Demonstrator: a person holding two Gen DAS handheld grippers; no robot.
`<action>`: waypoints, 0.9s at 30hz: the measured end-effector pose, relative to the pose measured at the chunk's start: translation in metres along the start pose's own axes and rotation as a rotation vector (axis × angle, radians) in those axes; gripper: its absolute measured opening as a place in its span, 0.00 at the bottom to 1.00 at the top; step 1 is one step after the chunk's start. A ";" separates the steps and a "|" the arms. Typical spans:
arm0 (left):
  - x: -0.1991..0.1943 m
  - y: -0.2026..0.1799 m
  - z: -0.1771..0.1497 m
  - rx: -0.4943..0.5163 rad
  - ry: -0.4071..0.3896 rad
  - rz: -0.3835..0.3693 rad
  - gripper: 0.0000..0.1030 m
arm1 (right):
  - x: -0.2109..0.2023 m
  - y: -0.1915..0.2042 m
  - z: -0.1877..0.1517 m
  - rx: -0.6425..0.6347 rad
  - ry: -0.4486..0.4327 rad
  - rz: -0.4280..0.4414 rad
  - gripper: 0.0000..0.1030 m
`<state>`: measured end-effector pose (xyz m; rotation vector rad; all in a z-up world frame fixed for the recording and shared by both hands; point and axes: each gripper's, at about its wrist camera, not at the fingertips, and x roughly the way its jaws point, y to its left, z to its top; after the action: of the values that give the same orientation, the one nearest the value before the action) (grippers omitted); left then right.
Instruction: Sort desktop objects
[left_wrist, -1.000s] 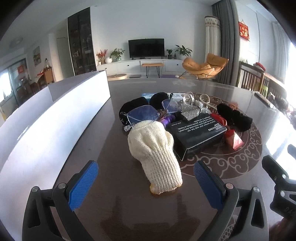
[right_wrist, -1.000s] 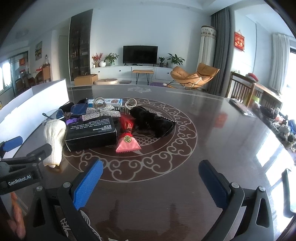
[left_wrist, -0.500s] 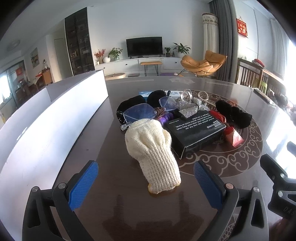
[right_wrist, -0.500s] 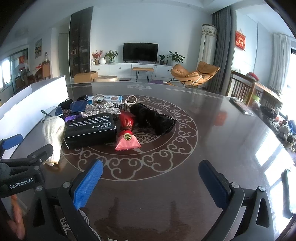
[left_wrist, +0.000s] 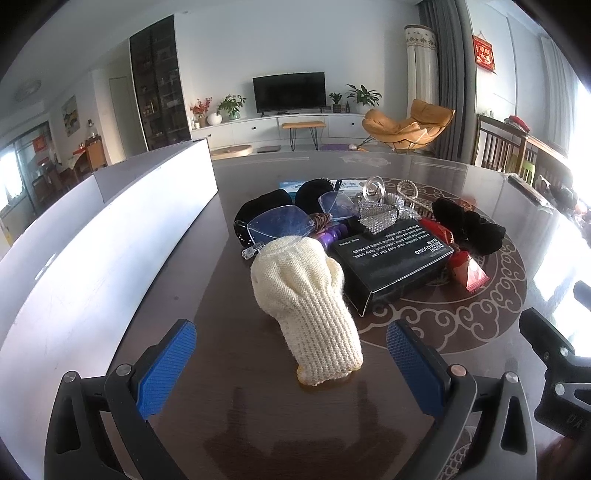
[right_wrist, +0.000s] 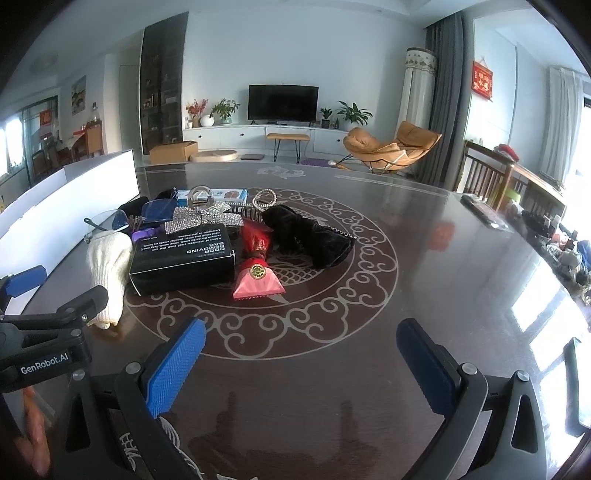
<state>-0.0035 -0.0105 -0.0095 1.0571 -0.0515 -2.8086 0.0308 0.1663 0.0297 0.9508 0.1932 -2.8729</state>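
- Since a second ago: left gripper (left_wrist: 290, 363) has crept a bit closer to the cream knit glove (left_wrist: 306, 306); the glove sits larger and lower in the left wrist view. Right gripper (right_wrist: 301, 363) view nearly unchanged, pile slightly nearer.
- Left gripper: jaws spread wide, nothing between the pads; the glove's cuff end lies just ahead of them, not touched.
- Right gripper: jaws spread wide, empty, over bare tabletop (right_wrist: 424, 280) at the near edge, well apart from the pile.
- Glove lies flat, cuff toward the near edge, on the left side of the pile, touching the black box (left_wrist: 391, 264).
- Box: white print, lying flat; silver rhinestone bow (right_wrist: 201, 218) rests on its far edge.
- Red-pink foil packet (right_wrist: 258, 273) just right of the box; black furry item (right_wrist: 310, 236) beyond it, toward table centre.
- Clear glasses (left_wrist: 280, 225) behind the glove, over dark pouches; purple item between glasses and box.
- White panel (left_wrist: 92, 236) stands along the left edge of the tabletop.
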 end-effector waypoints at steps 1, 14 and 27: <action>0.000 0.000 0.000 0.000 0.001 0.000 1.00 | 0.000 0.000 0.000 -0.001 0.000 0.000 1.00; 0.004 -0.002 0.001 0.009 0.020 0.021 1.00 | 0.004 0.004 -0.001 -0.016 0.025 0.000 1.00; 0.003 -0.002 0.002 0.013 0.021 0.007 1.00 | 0.011 0.007 0.000 -0.034 0.054 -0.021 1.00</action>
<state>-0.0069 -0.0092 -0.0103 1.0871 -0.0703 -2.7944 0.0231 0.1587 0.0228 1.0266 0.2570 -2.8548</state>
